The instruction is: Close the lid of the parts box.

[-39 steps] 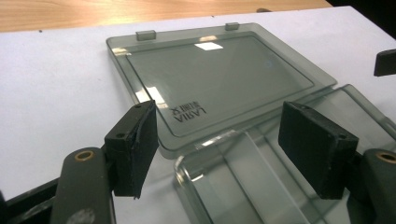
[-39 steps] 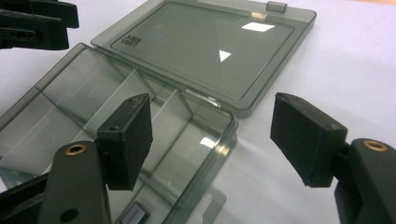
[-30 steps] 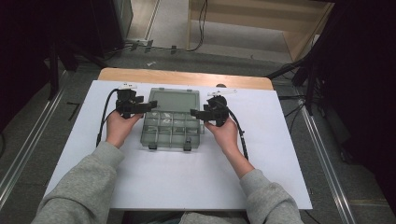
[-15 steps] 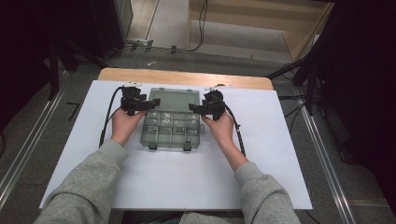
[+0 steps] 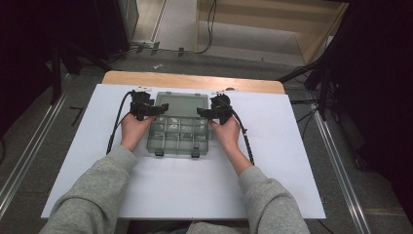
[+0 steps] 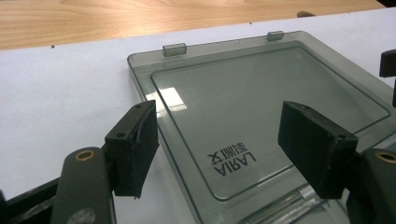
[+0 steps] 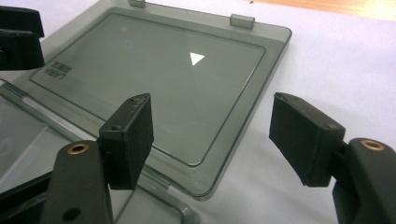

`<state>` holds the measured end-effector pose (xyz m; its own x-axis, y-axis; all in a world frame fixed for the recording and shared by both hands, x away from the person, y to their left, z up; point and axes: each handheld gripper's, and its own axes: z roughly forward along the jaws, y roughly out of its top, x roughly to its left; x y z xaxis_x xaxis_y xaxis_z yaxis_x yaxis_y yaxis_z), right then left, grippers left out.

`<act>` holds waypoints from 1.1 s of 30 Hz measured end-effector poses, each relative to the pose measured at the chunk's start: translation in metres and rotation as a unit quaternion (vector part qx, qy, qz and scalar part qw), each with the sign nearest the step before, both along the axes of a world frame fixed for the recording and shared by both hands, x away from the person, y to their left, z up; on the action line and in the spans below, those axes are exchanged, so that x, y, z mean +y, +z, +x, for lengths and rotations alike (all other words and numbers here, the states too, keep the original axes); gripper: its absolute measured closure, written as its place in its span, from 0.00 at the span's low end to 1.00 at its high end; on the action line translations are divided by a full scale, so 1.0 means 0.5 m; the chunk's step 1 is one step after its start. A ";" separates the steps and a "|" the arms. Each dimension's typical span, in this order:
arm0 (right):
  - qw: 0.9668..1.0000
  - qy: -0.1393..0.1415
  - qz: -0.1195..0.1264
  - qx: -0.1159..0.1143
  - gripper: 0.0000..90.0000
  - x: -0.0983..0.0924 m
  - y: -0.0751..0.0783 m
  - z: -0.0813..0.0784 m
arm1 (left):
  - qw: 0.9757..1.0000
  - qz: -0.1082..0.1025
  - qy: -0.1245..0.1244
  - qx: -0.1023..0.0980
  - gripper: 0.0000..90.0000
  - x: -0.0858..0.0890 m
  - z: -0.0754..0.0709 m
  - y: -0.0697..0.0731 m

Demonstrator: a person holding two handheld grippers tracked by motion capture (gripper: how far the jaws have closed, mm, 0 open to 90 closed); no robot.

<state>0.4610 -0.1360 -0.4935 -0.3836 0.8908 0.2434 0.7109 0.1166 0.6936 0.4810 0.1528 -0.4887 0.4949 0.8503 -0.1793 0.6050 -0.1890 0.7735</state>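
- The bench, under a white sheet, has its near edge cut off by the person's grey sleeves at the bottom of the high view; bare white surface lies open to the left, right and front of the box, and a strip of bare wood runs along the far edge.
- The smoky clear compartment box lies in the middle of the bench between the two hands, opened out flat; what sits in its compartments is too small and dim to make out.
- Its lid lies flat on the sheet on the far side of the tray, with two latch tabs on its outer edge; the left gripper view cuts off its right side, and the right gripper view cuts off its far left corner.
- The left gripper hovers at the lid's left edge, jaws spread wide with nothing between them; one pad sits over the sheet, the other over the lid.
- The right gripper hovers at the lid's right corner, jaws likewise apart and empty, straddling the lid's edge.
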 end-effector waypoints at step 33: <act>0.999 0.004 0.025 0.041 0.23 0.018 -0.032 0.022 | 0.999 -0.011 -0.003 0.043 0.22 -0.006 0.014 -0.035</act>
